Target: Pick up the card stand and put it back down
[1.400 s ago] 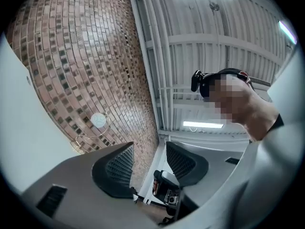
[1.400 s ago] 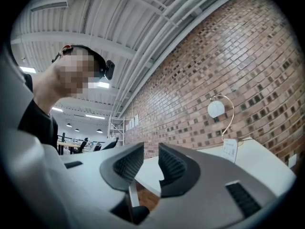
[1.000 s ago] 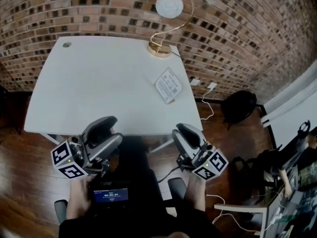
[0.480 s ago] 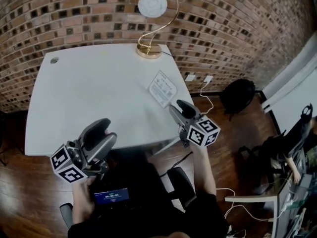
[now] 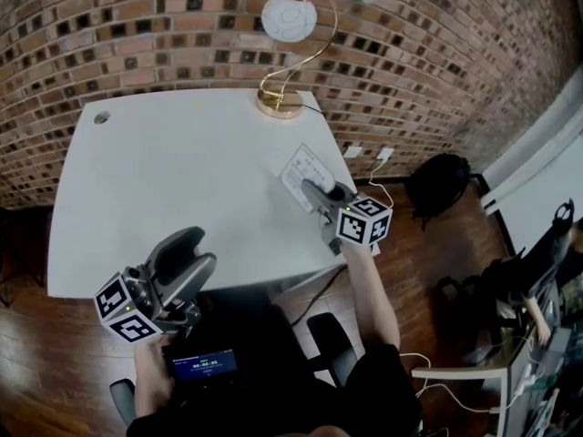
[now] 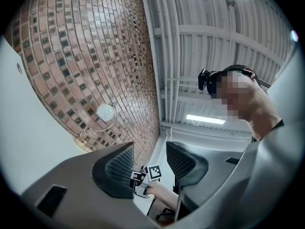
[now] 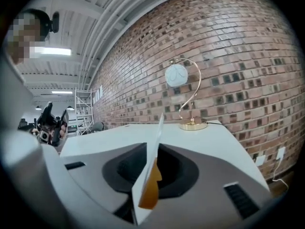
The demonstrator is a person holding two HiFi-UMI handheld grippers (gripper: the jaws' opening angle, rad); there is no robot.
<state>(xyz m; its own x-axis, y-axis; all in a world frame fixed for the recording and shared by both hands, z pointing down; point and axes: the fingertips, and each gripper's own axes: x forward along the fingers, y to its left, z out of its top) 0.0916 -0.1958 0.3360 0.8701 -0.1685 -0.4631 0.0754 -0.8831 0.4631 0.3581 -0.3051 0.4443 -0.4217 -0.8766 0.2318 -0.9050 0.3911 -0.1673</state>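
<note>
Brick wall backs a white rectangular table (image 5: 164, 180), where a curved gold lamp with a white globe (image 5: 280, 105) stands at the far edge. A thin white card stand (image 5: 301, 169) sits near the right edge, open tabletop to its left. The right gripper (image 5: 314, 192) has its parted jaws either side of it. The left gripper (image 5: 187, 248), unclenched and empty, hovers off the near edge.

Lamp (image 5: 281, 104) at back edge of table (image 5: 155, 180), right of centre. Card stand (image 5: 296, 164) in front of lamp, near table's right edge, upright btwn jaws of right gripper (image 5: 311, 189), w/ one jaw each side. Left gripper (image 5: 193, 248) off the table, just before its front edge, left side, well apart from right one. Bag (image 5: 437, 185) on floor, right of table. Small screen (image 5: 202, 365) below left gripper, at person's lap.
</note>
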